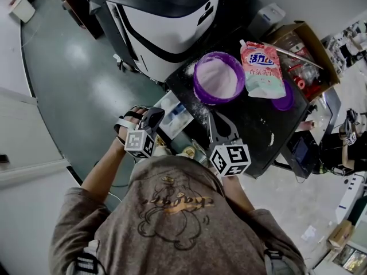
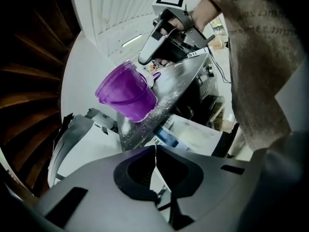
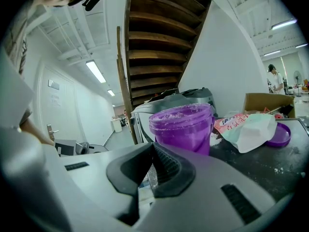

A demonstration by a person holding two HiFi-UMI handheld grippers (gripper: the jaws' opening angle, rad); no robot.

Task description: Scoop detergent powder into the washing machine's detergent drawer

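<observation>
A purple tub point(image 1: 219, 78) stands on a black table point(image 1: 252, 125). It is open and full of white powder point(image 1: 217, 80). Some of the powder is spilled on the table beside the tub. A soap bag point(image 1: 262, 67) lies just beside the tub, on its right. A purple lid point(image 1: 285, 101) lies by the bag, and the bag covers part of it. A brown box point(image 1: 309, 42) sits at the far right corner of the table.

The washing machine point(image 1: 166, 22) is white and black. It stands past the table, close to the tub. The soap drawer point(image 1: 175, 116) sticks out next to the table's left edge. It is white with a blue part inside.

The left gripper point(image 2: 155, 151) is over the drawer, a bit away from the table. Its two jaws are pressed together, with only a thin line between them. They hold nothing.

The right gripper point(image 3: 153, 149) is low over the near side of the table and points at the tub, which is close in front of it. Its jaws meet at the tips and hold nothing. It does not touch the tub
</observation>
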